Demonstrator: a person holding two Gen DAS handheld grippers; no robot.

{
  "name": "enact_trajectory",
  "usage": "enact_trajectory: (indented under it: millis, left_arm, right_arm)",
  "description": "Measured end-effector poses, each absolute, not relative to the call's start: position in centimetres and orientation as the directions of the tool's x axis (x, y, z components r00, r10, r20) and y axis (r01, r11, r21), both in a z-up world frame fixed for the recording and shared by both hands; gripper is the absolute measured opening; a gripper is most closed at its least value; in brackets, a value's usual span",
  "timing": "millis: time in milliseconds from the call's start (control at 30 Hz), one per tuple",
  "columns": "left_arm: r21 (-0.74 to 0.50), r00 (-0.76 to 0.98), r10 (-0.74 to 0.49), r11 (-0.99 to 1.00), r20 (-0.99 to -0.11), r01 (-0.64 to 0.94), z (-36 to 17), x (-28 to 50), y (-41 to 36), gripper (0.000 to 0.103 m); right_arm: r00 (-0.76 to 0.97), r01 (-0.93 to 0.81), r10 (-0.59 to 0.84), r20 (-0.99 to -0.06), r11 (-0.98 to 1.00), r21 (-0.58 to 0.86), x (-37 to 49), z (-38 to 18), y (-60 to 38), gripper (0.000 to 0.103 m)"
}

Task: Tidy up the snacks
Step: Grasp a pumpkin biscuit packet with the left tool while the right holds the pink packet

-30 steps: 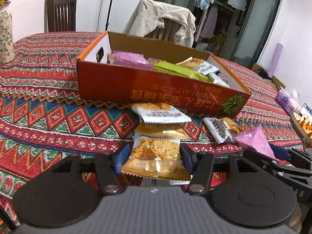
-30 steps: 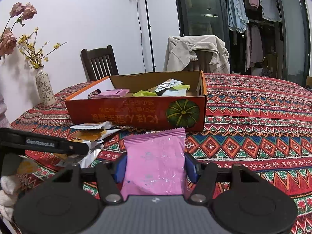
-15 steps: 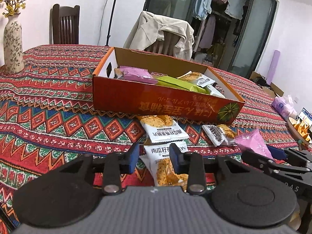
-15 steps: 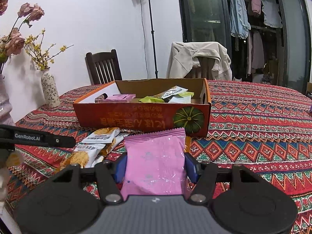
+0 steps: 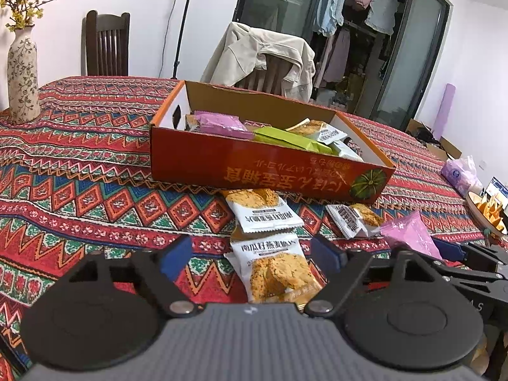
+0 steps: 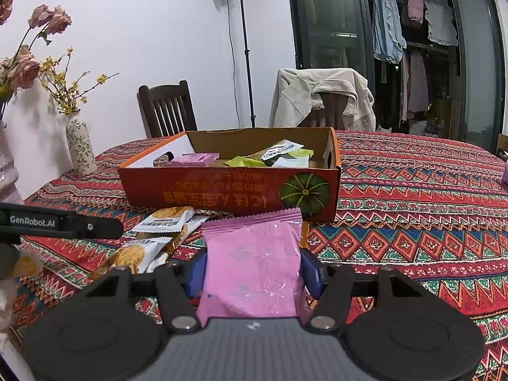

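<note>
An orange cardboard box (image 5: 263, 171) (image 6: 222, 190) stands on the patterned tablecloth and holds several pink, green and white snack packets. Three white cracker packets lie loose in front of it; one cracker packet (image 5: 274, 266) lies between the fingers of my open left gripper (image 5: 252, 250), which holds nothing. Another packet (image 5: 263, 211) lies just beyond it, and a small packet (image 5: 352, 219) to the right. My right gripper (image 6: 254, 270) is shut on a pink snack packet (image 6: 252, 263), held above the table in front of the box. That pink packet also shows in the left wrist view (image 5: 409, 233).
A flowered vase (image 5: 22, 76) (image 6: 79, 149) stands on the table at the left. Two chairs (image 6: 165, 108) stand behind the table, one draped with a beige jacket (image 6: 320, 95). A basket of snacks (image 5: 485, 212) and a tissue pack (image 5: 460, 171) sit at the right edge.
My left gripper let go of the yellow cracker packet, shut briefly, then opened wide. Both grippers rose and drew back a little. The right gripper kept its hold on the pink packet.
</note>
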State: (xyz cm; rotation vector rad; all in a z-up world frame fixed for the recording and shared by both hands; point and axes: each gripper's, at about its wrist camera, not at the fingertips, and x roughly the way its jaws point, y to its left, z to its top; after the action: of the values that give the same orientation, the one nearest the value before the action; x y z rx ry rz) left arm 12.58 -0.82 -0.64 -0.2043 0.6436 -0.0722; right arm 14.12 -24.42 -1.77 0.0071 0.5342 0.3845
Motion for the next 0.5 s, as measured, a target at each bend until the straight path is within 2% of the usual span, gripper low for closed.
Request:
enact_trajectory:
  millis: [100, 367, 433, 467, 500]
  left_arm:
    - [-0.201, 0.789, -0.132, 0.98, -0.6, 0.012, -1.0, 12.8, -1.3, 0.096]
    - [-0.189, 0.735, -0.136, 0.982, -0.664, 0.011, -2.9, 14.7, -2.8, 0.094]
    - [-0.169, 0.727, -0.121, 0.986, -0.676, 0.007, -3.2, 14.9, -3.3, 0.082]
    - [-0.17, 0.72, -0.123, 0.985, -0.683, 0.006, -3.3, 14.9, -3.3, 0.069]
    - [-0.175, 0.72, -0.129, 0.985, -0.682, 0.01, -3.4, 14.9, -3.3, 0.064]
  right_arm:
    - [0.79, -0.356, 0.361, -0.496, 0.928, 0.109, 14.2, -1.9, -24.5, 0.06]
    - [0.783, -0.354, 0.361, -0.507, 0.928, 0.114, 14.7, -2.3, -24.5, 0.06]
    - [0.781, -0.354, 0.362, -0.509, 0.928, 0.115, 14.8, -2.4, -24.4, 0.06]
    - [0.781, -0.355, 0.361, -0.51, 0.928, 0.114, 14.8, -2.4, -24.4, 0.06]
    - [0.781, -0.354, 0.36, -0.511, 0.928, 0.113, 14.8, -2.4, -24.4, 0.06]
